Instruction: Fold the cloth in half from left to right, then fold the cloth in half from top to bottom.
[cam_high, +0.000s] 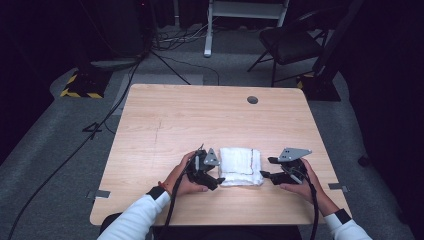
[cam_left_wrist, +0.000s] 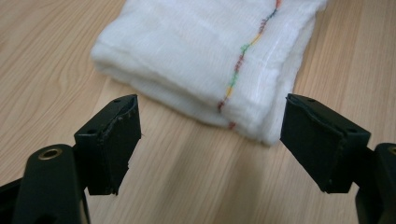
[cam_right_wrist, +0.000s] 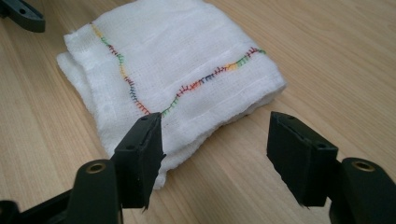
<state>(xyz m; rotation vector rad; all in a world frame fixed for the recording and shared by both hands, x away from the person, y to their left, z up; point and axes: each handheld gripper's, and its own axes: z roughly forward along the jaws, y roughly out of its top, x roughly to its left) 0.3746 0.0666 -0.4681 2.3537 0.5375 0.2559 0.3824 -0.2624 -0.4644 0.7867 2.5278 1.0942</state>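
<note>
1. A folded white cloth (cam_high: 241, 166) is lying on the wooden bench (cam_high: 200, 120), toward the 6 o'clock edge in the high view, between the 2 tools.
2. A line of multicoloured stitching (cam_right_wrist: 205, 79) is running across the cloth's top layer; in the left gripper view it (cam_left_wrist: 243, 56) is crossing down to the near folded edge.
3. The left tool (cam_high: 216, 176) is sitting at the cloth's 9 o'clock side, held in the person's left hand (cam_high: 182, 177), with its tips just beside the cloth's near corner.
4. Its jaws are standing wide apart with nothing between them; in the left gripper view the cloth (cam_left_wrist: 205, 56) is lying just ahead of them, toward 12 o'clock.
5. The right tool (cam_high: 266, 168) is sitting at the cloth's 3 o'clock side, held in the right hand (cam_high: 302, 182), close to the cloth's edge.
6. Its jaws are also spread and gripping nothing; in the right gripper view the left jaw is overlapping the cloth's (cam_right_wrist: 187, 51) near corner, while the right jaw is standing over bare wood.
7. A dark round hole (cam_high: 252, 99) is showing in the bench toward 1 o'clock.
8. A black chair (cam_high: 292, 42) is standing on the floor beyond the bench.
</note>
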